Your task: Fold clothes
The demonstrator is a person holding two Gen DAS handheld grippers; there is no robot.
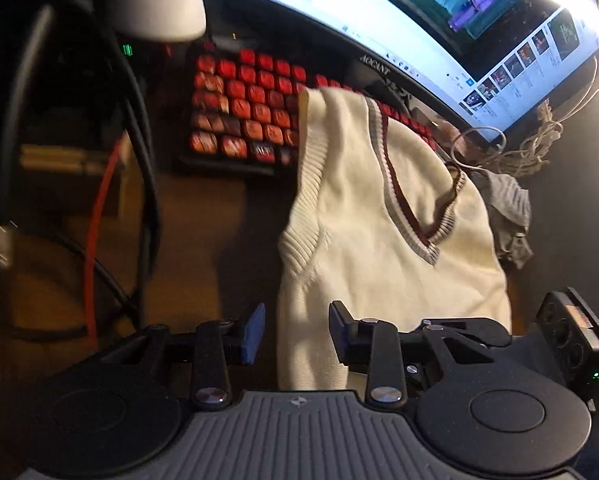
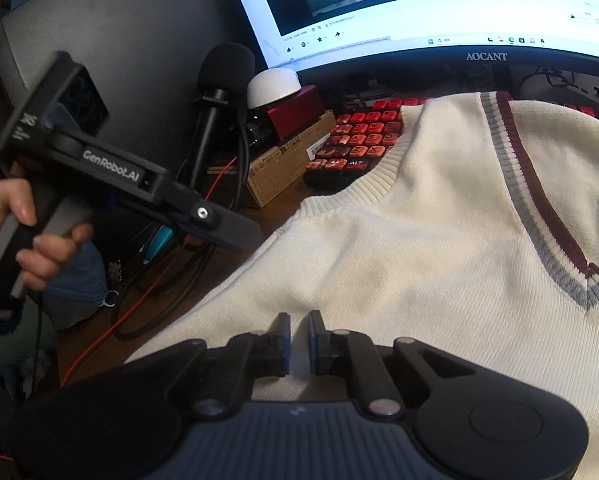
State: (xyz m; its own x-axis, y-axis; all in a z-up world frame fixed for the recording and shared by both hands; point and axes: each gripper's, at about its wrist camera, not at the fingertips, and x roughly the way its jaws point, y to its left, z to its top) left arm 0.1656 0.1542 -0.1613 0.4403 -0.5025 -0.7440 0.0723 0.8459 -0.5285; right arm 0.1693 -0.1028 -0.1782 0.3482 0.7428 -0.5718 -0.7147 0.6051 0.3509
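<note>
- Cream knit vest (image 2: 439,240), sleeveless, V-neck trimmed in grey and maroon stripes; fills centre and right of the right wrist view, its upper edge draped over a red-keyed keyboard (image 2: 355,140). One key reads "ALT".
- Left wrist view: the vest (image 1: 383,216) sits centre-right, a crumpled grey cloth (image 1: 509,212) at its right edge.
- Right gripper (image 2: 299,342), bottom centre: blue pads nearly pressed together, pinching a thin ridge of the vest's knit.
- Left gripper (image 1: 297,330), bottom centre of its own view: jaws spread, the vest's left edge lying between them, pads not pressing it.
- In the right wrist view the left gripper (image 2: 235,236) appears at left, held by a hand (image 2: 15,236); body lettering "GenRobot.AI".
- Monitor (image 2: 486,57) across the top, bezel marked "AOCANT"; screen text too small to read.
- Upper left: black foam-capped microphone (image 2: 223,80), white dome (image 2: 274,85) on a red box, printed cardboard box (image 2: 283,168) with unreadable barcode label.
</note>
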